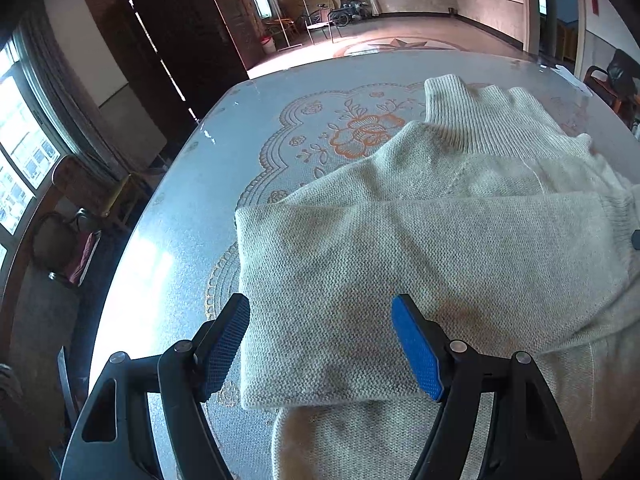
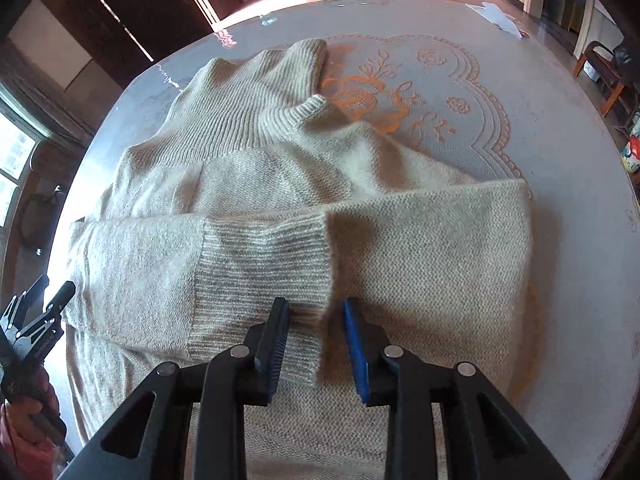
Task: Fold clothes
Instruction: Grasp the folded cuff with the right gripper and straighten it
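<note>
While the cream sweater (image 1: 420, 248) lies sleeve-folded mid-frame, the left gripper (image 1: 320, 344) gapes wide — grasping nothing. The right gripper (image 2: 316, 344) sits parted at the ribbed cuff (image 2: 260, 276) — released.

Matt knitted wool sweater (image 1: 400, 264) on glossy table (image 1: 168, 216)

Sweater (image 2: 304, 184) covers near table (image 2: 560, 128); bare tabletop beyond, paper (image 2: 500, 20) at far edge.

No legible text, label, brand, number or sign appears in either view. The left gripper (image 2: 38, 312), seen at the edge of the right wrist view, carries a small light marking on its black body; it is too small and blurred to read. The table covering (image 1: 304, 148) bears only a floral pattern, no lettering.
</note>
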A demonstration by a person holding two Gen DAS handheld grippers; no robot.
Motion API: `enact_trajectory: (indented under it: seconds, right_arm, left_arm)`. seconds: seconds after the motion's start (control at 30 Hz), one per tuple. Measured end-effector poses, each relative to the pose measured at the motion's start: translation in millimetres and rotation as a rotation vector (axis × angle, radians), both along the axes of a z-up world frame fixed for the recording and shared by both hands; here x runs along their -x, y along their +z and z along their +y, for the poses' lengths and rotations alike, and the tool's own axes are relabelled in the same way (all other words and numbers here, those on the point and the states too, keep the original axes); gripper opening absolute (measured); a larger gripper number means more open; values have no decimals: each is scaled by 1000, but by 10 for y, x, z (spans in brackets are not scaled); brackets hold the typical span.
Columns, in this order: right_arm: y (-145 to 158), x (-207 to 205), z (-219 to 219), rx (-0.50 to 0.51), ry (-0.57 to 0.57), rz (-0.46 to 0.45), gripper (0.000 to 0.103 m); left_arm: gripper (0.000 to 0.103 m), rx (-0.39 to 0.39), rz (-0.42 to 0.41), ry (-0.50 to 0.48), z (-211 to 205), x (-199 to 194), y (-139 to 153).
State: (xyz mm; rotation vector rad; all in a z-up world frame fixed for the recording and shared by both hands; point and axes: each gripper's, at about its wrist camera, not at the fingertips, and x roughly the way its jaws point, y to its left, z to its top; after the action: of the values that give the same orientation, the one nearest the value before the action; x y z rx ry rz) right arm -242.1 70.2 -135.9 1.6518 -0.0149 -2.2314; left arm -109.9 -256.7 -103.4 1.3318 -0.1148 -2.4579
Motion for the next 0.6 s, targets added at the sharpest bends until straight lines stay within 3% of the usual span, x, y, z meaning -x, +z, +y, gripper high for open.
enact_trajectory:
  seconds: [0.03, 0.07, 0.13, 0.27, 0.37, 0.53, 0.6]
  right_arm:
    - [2, -12, -45, -11, 17, 13, 22]
    - [11, -20, -77, -16, 33, 23, 8]
    - [77, -39, -101, -28, 44, 56, 4]
    - [374, -70, -37, -43, 22, 174, 3]
    - [483, 18, 88, -94, -10, 212, 3]
    - [143, 157, 159, -132, -1, 102, 7]
    - [131, 116, 185, -161, -16, 128, 13]
  left_arm:
    - [75, -4, 0, 1, 3, -1, -7]
    - [75, -3, -1, 0, 11, -14, -6]
    - [75, 3, -2, -1, 26, -31, 18]
    - [75, 24, 8, 8, -8, -55, 96]
    - [75, 21, -1, 21, -71, -10, 68]
    - [75, 1, -46, 39, -151, 133, -111]
    - [75, 5, -30, 35, -150, 169, -92]
